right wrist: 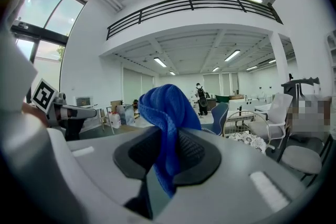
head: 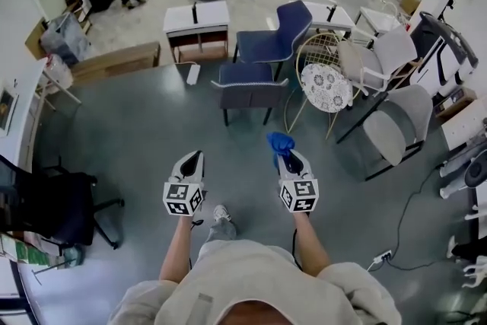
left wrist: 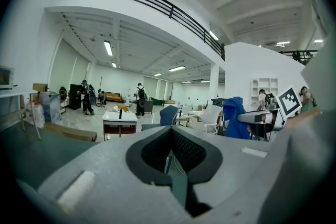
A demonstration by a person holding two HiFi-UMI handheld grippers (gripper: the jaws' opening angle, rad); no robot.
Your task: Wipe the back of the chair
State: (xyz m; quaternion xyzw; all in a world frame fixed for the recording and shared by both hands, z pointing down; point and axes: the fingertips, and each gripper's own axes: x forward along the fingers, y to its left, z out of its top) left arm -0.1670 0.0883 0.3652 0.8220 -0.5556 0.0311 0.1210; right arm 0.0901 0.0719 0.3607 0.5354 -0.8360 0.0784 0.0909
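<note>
A chair (head: 249, 90) with a grey back and dark blue seat stands a few steps ahead, its back facing me. A second blue chair (head: 285, 30) stands behind it. My right gripper (head: 281, 156) is shut on a bunched blue cloth (head: 280, 141), held well short of the chair. The cloth (right wrist: 168, 107) sticks up out of the jaws in the right gripper view. My left gripper (head: 191, 160) hangs level beside it, jaws together and holding nothing. The left gripper view shows the cloth (left wrist: 233, 118) off to its right.
A wire chair with a patterned cushion (head: 326, 84), white chairs (head: 388, 57) and a grey chair (head: 399, 125) crowd the right. A black office chair (head: 53, 205) stands at the left, a white desk (head: 196, 17) beyond. A power strip with cable (head: 380, 259) lies at the right.
</note>
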